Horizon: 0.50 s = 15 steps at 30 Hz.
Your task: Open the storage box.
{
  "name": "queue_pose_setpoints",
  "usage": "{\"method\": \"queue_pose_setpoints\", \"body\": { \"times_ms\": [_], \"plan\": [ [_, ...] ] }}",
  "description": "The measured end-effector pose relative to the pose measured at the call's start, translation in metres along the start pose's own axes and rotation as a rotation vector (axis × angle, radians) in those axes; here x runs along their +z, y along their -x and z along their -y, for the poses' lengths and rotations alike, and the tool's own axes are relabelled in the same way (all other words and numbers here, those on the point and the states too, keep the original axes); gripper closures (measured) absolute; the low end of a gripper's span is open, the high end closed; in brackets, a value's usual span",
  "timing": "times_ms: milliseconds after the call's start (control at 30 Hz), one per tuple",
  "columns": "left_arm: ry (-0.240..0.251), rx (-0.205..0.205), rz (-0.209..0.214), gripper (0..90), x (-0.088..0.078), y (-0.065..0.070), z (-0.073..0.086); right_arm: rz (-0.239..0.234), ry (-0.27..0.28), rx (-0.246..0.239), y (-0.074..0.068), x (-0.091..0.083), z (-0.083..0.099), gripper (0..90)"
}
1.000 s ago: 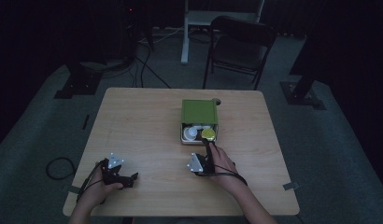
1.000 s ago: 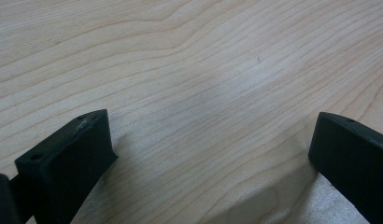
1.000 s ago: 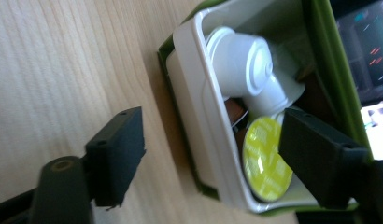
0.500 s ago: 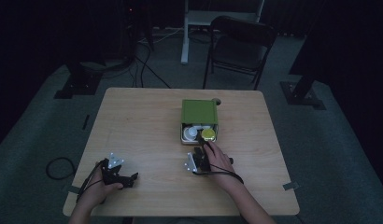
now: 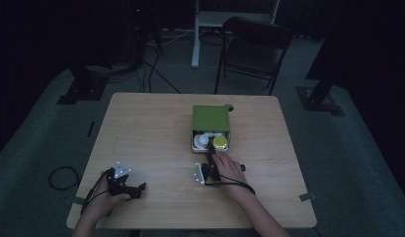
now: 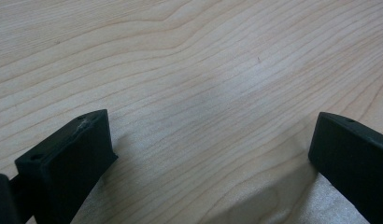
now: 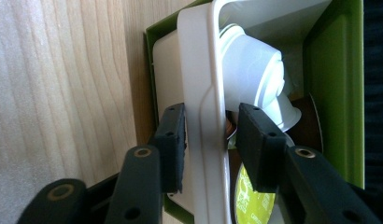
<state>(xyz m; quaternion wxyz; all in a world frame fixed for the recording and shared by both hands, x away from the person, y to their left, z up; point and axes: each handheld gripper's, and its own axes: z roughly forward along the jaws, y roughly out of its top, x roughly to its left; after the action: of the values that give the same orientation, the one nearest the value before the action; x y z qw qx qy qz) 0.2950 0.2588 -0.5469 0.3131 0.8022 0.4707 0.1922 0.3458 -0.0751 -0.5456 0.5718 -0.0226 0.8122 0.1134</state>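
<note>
We see a green box [image 5: 211,118] sitting near the middle of the wooden table [image 5: 141,133], with a white drawer [image 5: 195,143] pulled partway out of its near side. The right gripper [image 5: 209,159] reaches up to that drawer front. In the right gripper view its jaws straddle the drawer's white front wall [image 7: 203,121], one outside and one inside; they have just been closing on it, and they seem to press the wall, though a thin gap on the outer side is hard to rule out. Inside the drawer lie a white capsule [image 7: 257,79] and a yellow-green lidded pod [image 5: 220,142]. The left gripper [image 5: 136,188] rests at the table's near left corner, well apart from the box, its jaws spread wide over bare wood.
</note>
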Motion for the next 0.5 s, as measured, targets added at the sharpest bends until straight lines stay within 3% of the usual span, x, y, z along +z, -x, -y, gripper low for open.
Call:
{"method": "queue_pose_setpoints", "body": {
  "times_ms": [200, 500],
  "plan": [
    [0.000, 0.000, 0.000, 0.1, 0.0000, 0.0000, 0.0000, 0.026, -0.029, -0.051, -0.0049, 0.0028, -0.0002, 69.6],
    [0.000, 0.000, 0.000, 0.1, 0.0000, 0.0000, 0.0000, 0.032, -0.038, -0.060, -0.0056, 0.0067, -0.0007, 70.5]
  ]
}}
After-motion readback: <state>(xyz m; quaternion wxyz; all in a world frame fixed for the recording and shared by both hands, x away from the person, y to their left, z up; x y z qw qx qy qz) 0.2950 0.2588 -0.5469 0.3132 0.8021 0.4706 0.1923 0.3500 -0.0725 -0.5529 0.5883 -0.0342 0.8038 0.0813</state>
